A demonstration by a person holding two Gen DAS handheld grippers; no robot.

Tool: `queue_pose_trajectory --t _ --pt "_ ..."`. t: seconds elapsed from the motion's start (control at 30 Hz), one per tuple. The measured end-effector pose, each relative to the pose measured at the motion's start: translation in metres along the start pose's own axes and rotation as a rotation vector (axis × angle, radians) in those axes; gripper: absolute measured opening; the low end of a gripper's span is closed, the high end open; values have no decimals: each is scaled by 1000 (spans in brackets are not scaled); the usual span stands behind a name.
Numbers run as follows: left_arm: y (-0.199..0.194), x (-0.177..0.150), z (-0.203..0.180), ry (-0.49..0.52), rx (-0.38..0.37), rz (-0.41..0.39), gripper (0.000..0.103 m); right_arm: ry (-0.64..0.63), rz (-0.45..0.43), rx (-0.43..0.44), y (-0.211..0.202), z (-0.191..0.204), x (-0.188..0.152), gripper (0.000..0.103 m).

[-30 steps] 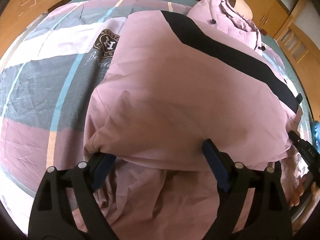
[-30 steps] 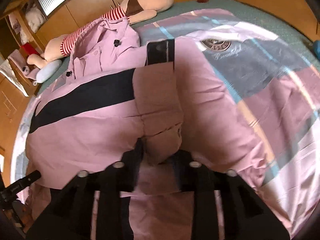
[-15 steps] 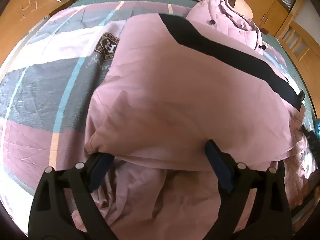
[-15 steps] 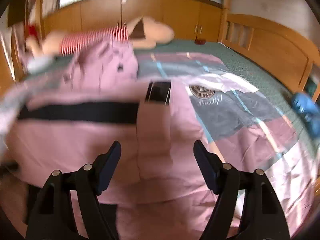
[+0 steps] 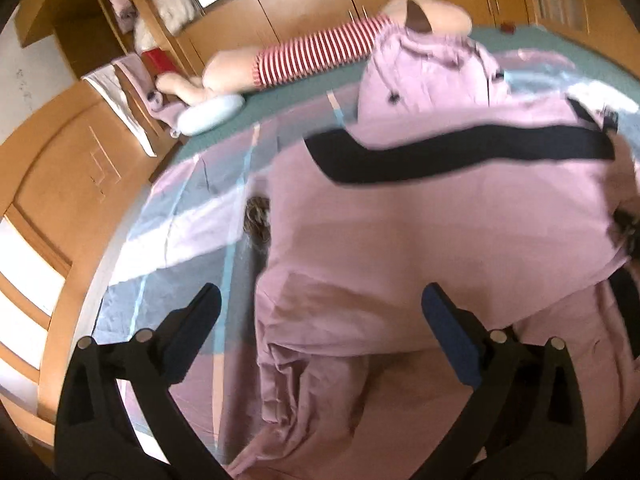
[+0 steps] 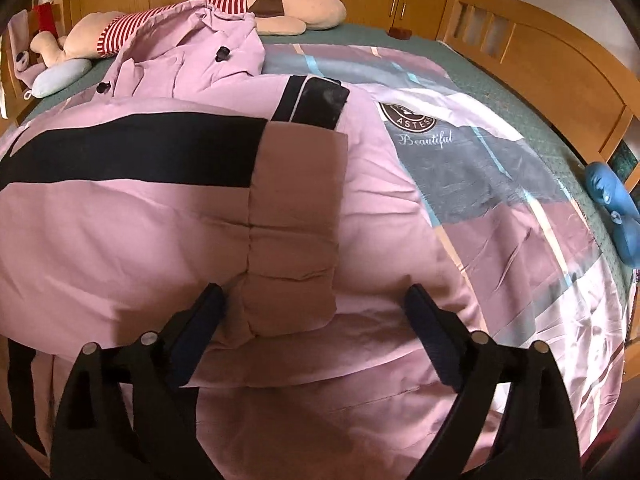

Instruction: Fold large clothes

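A large pink padded coat [image 6: 120, 216] with a black band lies folded over on the bed; it also fills the left wrist view [image 5: 440, 232]. Its sleeve [image 6: 296, 216] lies folded over the body, black cuff [image 6: 320, 104] at the far end. The hood and buttoned collar [image 6: 192, 52] lie at the far side. My left gripper [image 5: 320, 308] is open and empty above the coat's near left corner. My right gripper [image 6: 316, 304] is open and empty, its fingers either side of the sleeve's near end.
The coat rests on a patchwork bedspread [image 6: 480, 184] with a round logo. A striped plush dog [image 6: 280, 4] and a pale blue cushion [image 6: 60, 76] lie at the head. A blue plush [image 6: 616, 208] lies at the right edge. Wooden wardrobes [image 5: 60, 184] and bed frame [image 6: 540, 60] surround the bed.
My right gripper has let go of the sleeve, opened and pulled back. My left gripper has lifted and swung so its view now takes in the headboard side.
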State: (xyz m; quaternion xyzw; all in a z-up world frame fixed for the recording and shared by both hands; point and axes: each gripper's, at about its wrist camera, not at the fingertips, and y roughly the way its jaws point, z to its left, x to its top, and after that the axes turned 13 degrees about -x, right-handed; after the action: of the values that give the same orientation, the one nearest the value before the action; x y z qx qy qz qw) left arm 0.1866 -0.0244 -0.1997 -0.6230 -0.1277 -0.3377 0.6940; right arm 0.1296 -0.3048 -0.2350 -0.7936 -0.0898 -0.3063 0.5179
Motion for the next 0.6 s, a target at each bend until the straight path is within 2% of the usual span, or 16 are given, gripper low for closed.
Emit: queue_pose_trajectory --t 0.03,0.07,0.13,0.2,0.27,0.33,0.4,0.43,0.47,0.53,0.6 --pt "10 -1 2 -11 -14 47 101 2 1 1 0 -1 0 94" --pt "32 -5 6 -36 -43 155 101 4 2 3 1 -2 0 95" --pt "50 -10 14 -90 -99 241 101 8 4 6 0 -2 1 95" --pt "56 -9 26 -158 -152 266 101 14 1 8 -1 -4 1 95" --pt "57 -9 31 -184 -170 283 101 32 -25 3 -7 -7 2 95" --pt "59 -9 33 -188 -170 289 101 75 -128 -8 -28 -13 1 95" --pt "59 -8 32 -178 -161 291 101 88 -251 36 -52 -14 -1 95" --pt "61 -8 31 -175 -158 292 101 63 -311 66 -64 -9 -3 95" --pt "61 -7 31 -175 -156 292 101 24 -333 91 -69 -1 -4 95" --pt "59 -8 30 -180 -157 289 101 -95 -301 115 -65 21 -9 95" --pt "57 -7 30 -206 -146 273 101 -245 -168 66 -37 51 -18 95"
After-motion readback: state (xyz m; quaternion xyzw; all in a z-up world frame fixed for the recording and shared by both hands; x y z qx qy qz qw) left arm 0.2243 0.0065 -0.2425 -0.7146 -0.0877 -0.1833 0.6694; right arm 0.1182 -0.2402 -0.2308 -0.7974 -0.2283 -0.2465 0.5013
